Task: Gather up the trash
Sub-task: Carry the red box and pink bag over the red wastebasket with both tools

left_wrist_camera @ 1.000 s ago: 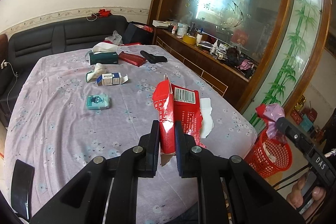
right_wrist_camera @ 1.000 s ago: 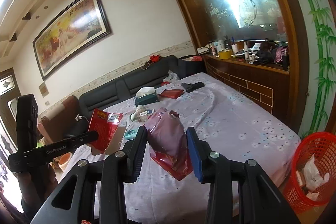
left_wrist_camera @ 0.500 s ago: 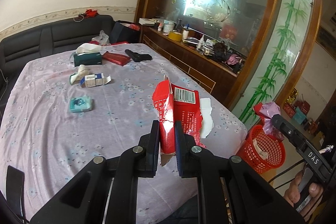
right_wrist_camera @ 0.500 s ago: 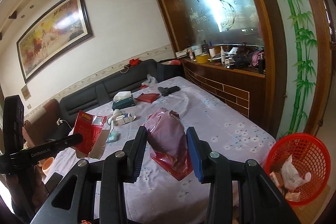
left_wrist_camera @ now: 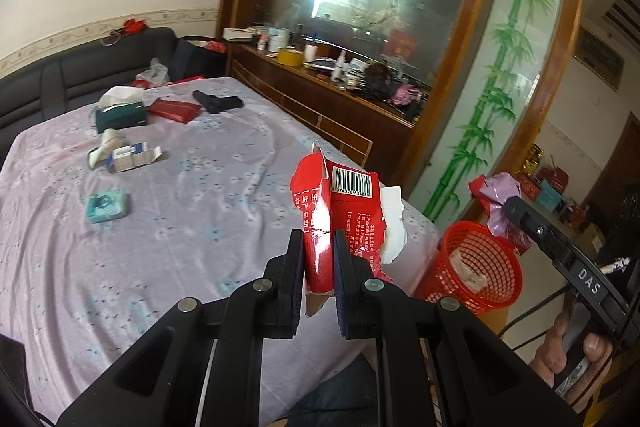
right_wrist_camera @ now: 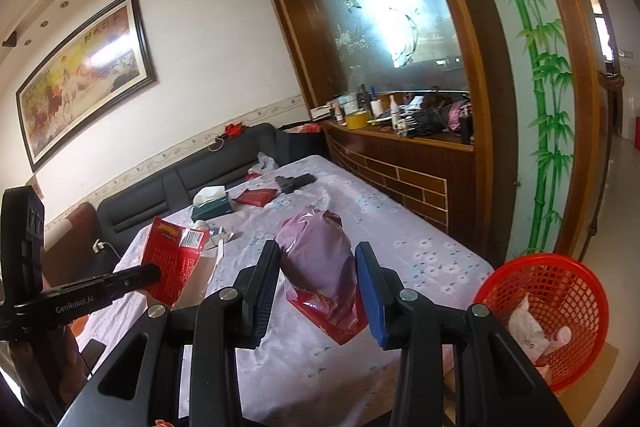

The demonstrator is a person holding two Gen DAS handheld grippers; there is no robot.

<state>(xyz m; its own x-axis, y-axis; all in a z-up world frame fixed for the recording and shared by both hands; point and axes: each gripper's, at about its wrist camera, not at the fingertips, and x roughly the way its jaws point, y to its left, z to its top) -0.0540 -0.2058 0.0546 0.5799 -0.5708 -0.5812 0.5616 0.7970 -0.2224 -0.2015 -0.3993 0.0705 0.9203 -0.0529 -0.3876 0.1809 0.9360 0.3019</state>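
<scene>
My left gripper (left_wrist_camera: 318, 247) is shut on a torn red carton (left_wrist_camera: 340, 211) with a barcode, held above the table's near right corner. It also shows in the right wrist view (right_wrist_camera: 176, 255). My right gripper (right_wrist_camera: 318, 263) is shut on a crumpled pink plastic bag (right_wrist_camera: 320, 263) with red inside, held in the air; the bag also shows in the left wrist view (left_wrist_camera: 496, 199). A red mesh trash basket (left_wrist_camera: 476, 267) stands on the floor off the table's right corner, with some trash in it; it shows in the right wrist view (right_wrist_camera: 560, 303) too.
On the lilac tablecloth (left_wrist_camera: 180, 195) lie a teal wipes pack (left_wrist_camera: 108, 207), a blue-white box (left_wrist_camera: 134, 155), a green tissue box (left_wrist_camera: 120, 115), a red pouch (left_wrist_camera: 174, 109) and a black toy gun (left_wrist_camera: 218, 101). A dark sofa (left_wrist_camera: 80, 75) and a wooden cabinet (left_wrist_camera: 340, 99) border the table.
Both grippers have swung to the right with their loads. The red basket now sits closer and larger in both views, and the table has shifted left.
</scene>
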